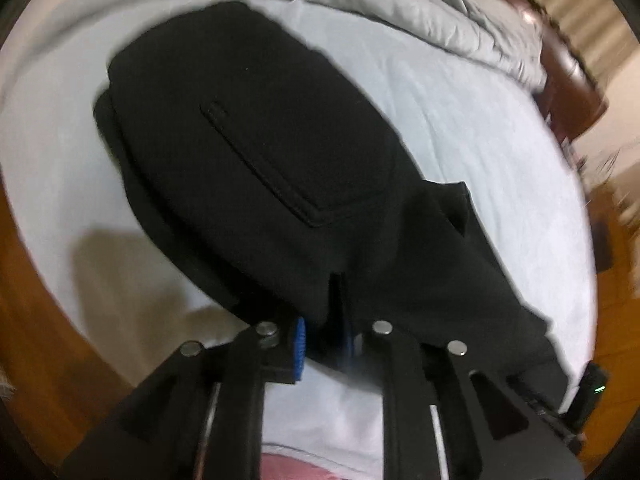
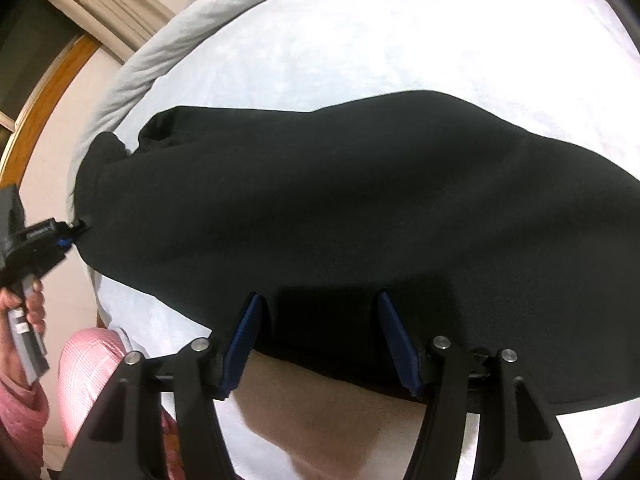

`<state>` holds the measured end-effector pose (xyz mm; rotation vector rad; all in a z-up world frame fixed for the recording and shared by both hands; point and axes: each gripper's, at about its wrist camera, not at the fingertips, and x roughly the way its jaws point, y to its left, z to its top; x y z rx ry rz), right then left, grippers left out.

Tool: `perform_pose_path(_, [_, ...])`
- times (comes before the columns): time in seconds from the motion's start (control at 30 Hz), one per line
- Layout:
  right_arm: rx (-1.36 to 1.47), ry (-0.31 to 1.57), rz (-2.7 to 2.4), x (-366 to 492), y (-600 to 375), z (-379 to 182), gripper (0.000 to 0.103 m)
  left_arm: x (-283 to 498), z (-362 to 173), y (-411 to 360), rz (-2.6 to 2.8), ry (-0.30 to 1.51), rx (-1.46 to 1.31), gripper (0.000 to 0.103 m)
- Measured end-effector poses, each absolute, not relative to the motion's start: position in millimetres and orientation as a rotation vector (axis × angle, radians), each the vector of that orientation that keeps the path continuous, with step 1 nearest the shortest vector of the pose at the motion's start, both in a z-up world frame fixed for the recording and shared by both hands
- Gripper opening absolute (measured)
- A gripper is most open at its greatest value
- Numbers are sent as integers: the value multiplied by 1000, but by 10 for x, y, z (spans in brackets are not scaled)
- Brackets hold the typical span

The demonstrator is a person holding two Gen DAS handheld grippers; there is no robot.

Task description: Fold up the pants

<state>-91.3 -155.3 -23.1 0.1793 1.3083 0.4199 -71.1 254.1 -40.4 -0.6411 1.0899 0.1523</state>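
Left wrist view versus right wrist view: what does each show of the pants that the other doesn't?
Only the left wrist view shows the stitched pocket on the folded upper part, and the left gripper up close, its blue pads nearly together on a fold of cloth.

Only the right wrist view shows the right gripper, jaws apart over the near edge, pads not pressing the cloth, and the hand on the left gripper's handle.

Both show the black pants on the white bed sheet with the grey duvet behind.
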Motion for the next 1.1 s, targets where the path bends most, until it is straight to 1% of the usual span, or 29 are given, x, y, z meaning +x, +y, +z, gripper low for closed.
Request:
perform_pose_path(0.03, [166,1310,418,-925,-1526,-231,63,-711,-409,2614,135,1074,-681,29])
perform_pose_path(0.07, [154,1312,416,-930,-1516,-226,64,-726,-415,2695,132,1053,-705,38])
perform_pose_path(0.1, [147,1312,415,-935,-1508,-226,65,-719,-405,2735,131,1027,-727,54])
perform_pose_path(0.13, [139,1313,414,-935,-1487,-223,66,-745,-389,2821,129,991,-762,62])
perform_pose_path(0.17, [131,1314,414,-938,-1476,-222,67,-760,-372,2906,119,966,-805,63])
perform_pose_path(0.23, [116,1315,414,-936,-1439,-221,69,-753,-368,3031,101,950,-866,68])
perform_pose_path(0.33, [78,1316,412,-946,-1375,-219,73,-725,-411,3170,120,945,-902,68])
perform_pose_path(0.4, [56,1315,408,-957,-1339,-217,74,-627,-470,3160,129,947,-933,66])
perform_pose_path(0.47, [49,1317,404,-968,-1333,-215,75,-510,-521,3145,154,961,-900,52])
perform_pose_path(0.5, [50,1318,404,-978,-1334,-214,75,-529,-530,3137,165,969,-875,33])
perform_pose_path(0.53, [52,1322,404,-977,-1340,-212,75,-517,-540,3119,174,984,-834,18])
perform_pose_path(0.67, [60,1334,407,-968,-1351,-198,76,-576,-519,3131,188,980,-798,10])
perform_pose_path(0.73, [68,1341,408,-943,-1372,-190,76,-643,-448,3095,221,949,-776,8])
perform_pose_path(0.83, [89,1349,407,-901,-1412,-180,76,-861,-305,2960,278,882,-678,8])
perform_pose_path(0.9, [82,1350,406,-872,-1433,-164,76,-930,-404,2879,300,921,-607,9])
perform_pose_path(0.97, [60,1337,400,-846,-1424,-84,75,-893,-551,2940,284,960,-652,10])
perform_pose_path(1.03, [61,1310,410,-815,-1415,34,72,-830,-549,2982,271,955,-672,13])
perform_pose_path(1.1, [94,1269,453,-753,-1382,215,72,-790,-493,2933,261,962,-613,14])
